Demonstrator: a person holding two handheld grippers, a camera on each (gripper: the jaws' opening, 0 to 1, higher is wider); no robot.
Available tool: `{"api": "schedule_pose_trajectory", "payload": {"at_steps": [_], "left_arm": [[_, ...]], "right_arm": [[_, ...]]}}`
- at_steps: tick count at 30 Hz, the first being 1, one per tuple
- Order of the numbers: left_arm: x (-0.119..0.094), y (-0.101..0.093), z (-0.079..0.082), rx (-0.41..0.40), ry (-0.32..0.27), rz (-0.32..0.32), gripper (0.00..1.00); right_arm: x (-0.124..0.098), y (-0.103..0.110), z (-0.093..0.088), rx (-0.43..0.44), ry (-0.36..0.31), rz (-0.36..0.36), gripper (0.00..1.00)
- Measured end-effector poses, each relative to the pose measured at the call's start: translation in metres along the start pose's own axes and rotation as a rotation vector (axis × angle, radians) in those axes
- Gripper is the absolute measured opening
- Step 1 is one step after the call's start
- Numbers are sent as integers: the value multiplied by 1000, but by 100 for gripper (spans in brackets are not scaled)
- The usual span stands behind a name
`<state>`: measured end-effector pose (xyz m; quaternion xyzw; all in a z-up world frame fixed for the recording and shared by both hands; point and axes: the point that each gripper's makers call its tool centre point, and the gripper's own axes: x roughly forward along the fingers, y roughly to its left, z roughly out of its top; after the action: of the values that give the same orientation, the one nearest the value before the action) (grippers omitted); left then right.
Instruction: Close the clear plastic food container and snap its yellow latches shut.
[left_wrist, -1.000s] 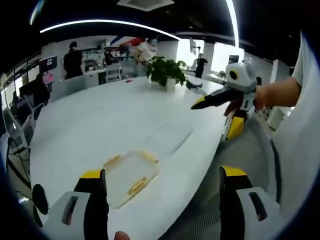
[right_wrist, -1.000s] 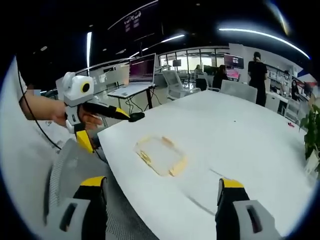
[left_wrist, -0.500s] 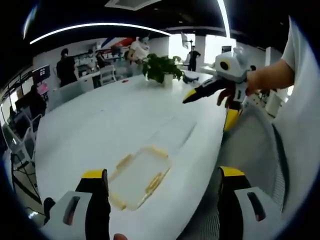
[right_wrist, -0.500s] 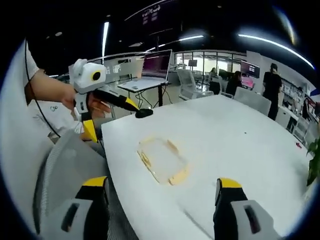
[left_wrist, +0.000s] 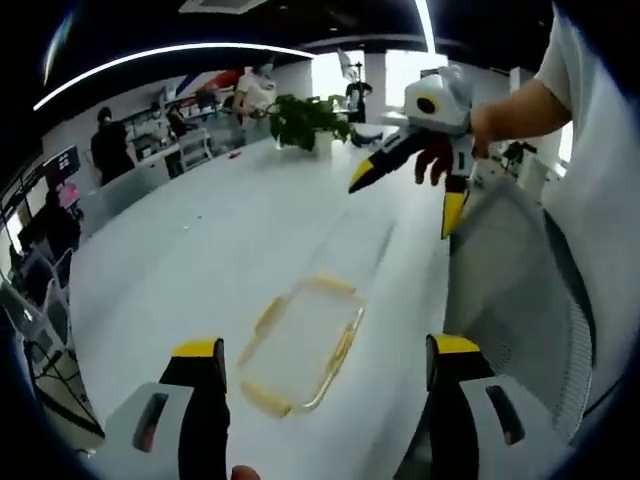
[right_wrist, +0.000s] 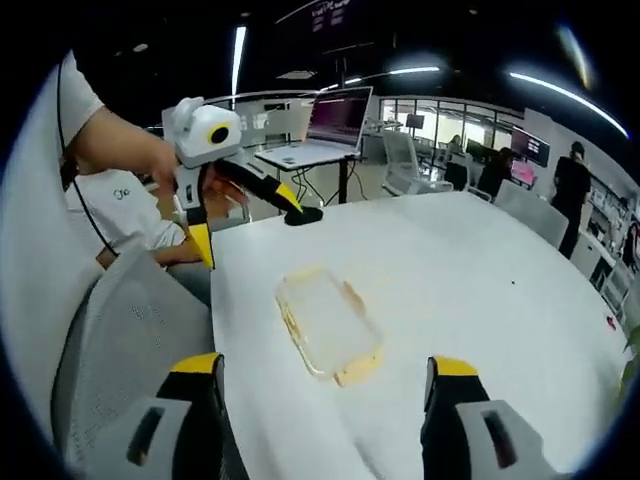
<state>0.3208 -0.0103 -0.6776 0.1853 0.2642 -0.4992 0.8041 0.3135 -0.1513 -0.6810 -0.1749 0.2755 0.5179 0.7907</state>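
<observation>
A clear plastic food container (left_wrist: 300, 345) with yellow latches lies flat on the white table (left_wrist: 200, 240), close to its near edge. In the left gripper view it sits just ahead of my left gripper (left_wrist: 326, 350), whose jaws stand wide apart with nothing between them. The right gripper (left_wrist: 358, 183) hangs in the air further along the table edge, held by a hand. In the right gripper view the container (right_wrist: 328, 325) lies ahead of my right gripper (right_wrist: 322, 365), also open and empty. The left gripper (right_wrist: 300, 214) hovers beyond the container. I cannot tell whether the latches are snapped.
A grey mesh chair (left_wrist: 510, 280) stands against the table edge beside the person. A potted plant (left_wrist: 305, 120) sits at the table's far end. A laptop (right_wrist: 335, 125) rests on a desk beyond the table. Several people stand at the back.
Both cameras have moved in toward the container, which now looks larger and lies centred between each view's jaws. It has stayed in place on the table. Both grippers stay open.
</observation>
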Motion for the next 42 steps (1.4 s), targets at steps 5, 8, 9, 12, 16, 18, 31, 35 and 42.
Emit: {"api": "schedule_pose_trajectory", "payload": {"at_steps": [5,8,9,12,16,18,31,35,42], "left_arm": [[3,7,-4,10,7,-32,82],[7,12,-10,21,28,-46,81],[8,13,-11,26,33,-47,81],[11,16,-14,33,48,-60,80],[14,18,-14,60,55,-78,79],[16,18,-16,78,64,-86,79],[22,27,-39,152,152,-149,77],[24,31,-50,192,191,-167,73],[31,37,-61,230,234,-188,72]], "right_arm": [[10,-5,-5,-56,49,18,78],[16,-8,-5,-89,64,35,76],[18,-9,-6,-97,71,36,76],[24,-13,-8,-118,95,48,76],[32,-16,-12,-140,124,64,75],[36,-16,-15,-159,140,81,75],[50,-26,-29,-227,222,132,70],[54,-26,-31,-235,237,147,68],[60,-28,-34,-230,252,171,65]]}}
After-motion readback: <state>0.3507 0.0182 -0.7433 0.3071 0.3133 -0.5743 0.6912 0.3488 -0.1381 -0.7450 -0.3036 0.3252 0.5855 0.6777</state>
